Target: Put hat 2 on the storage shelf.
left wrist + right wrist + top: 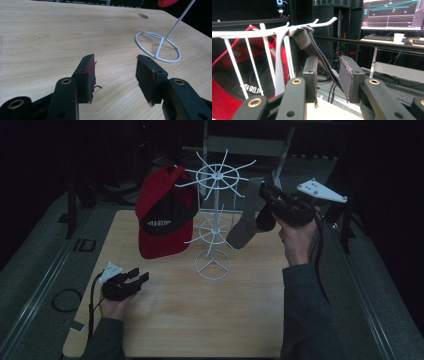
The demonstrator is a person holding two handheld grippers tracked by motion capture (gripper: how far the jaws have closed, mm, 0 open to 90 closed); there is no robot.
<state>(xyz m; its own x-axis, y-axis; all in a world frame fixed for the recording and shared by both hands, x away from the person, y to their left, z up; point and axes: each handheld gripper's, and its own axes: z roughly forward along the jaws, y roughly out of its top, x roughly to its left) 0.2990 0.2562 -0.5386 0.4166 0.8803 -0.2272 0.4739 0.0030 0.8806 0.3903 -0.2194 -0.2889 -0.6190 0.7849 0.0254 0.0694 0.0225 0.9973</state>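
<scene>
Grey cap point(243, 222) now hangs from a hook at 3 o'clock on the white rack point(214, 222); red cap point(164, 215) at 9 o'clock. My right gripper point(328, 75) is parted around its strap, pads clear. Left gripper point(135, 279) open, empty. Withdrawal remains.

Matt cloth cap point(245, 222), wire rack point(214, 222)

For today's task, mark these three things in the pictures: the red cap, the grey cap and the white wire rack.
red cap point(161, 240), high view, on its red brim.
grey cap point(243, 231), high view, on its hanging brim.
white wire rack point(213, 265), high view, on its ring base.
</scene>
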